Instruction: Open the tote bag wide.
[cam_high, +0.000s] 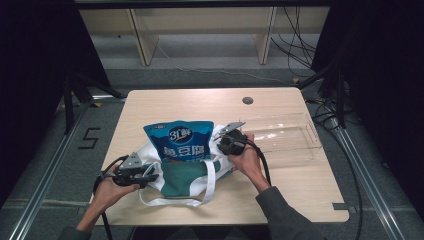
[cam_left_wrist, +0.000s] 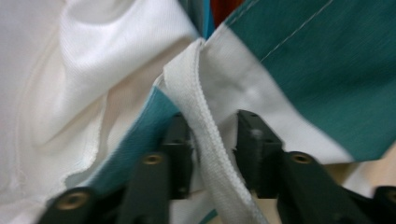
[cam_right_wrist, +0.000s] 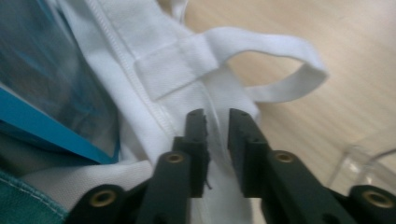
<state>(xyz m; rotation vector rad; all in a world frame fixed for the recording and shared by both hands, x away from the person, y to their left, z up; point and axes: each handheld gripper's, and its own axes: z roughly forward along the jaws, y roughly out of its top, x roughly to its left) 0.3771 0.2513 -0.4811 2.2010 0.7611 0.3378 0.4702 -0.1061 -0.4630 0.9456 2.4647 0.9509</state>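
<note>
A white and green cloth tote bag (cam_high: 186, 181) lies at the front middle of the table, with a blue snack pouch (cam_high: 182, 142) standing in its mouth. My left gripper (cam_high: 151, 173) is at the bag's left edge. In the left gripper view its jaws (cam_left_wrist: 212, 135) stand a little apart around a white strap (cam_left_wrist: 205, 116), which lies loose between them. My right gripper (cam_high: 221, 151) is at the bag's right rim. Its jaws (cam_right_wrist: 215, 126) are slightly apart over the white hem (cam_right_wrist: 154, 112), not pressing on it. A white handle loop (cam_right_wrist: 280, 60) lies beyond.
A clear plastic bin (cam_high: 292, 135) stands on the wooden table (cam_high: 200, 102) to the right of the bag, close behind my right hand. Another handle loop (cam_high: 170, 201) hangs near the front edge. A cable hole (cam_high: 247, 100) sits at the back.
</note>
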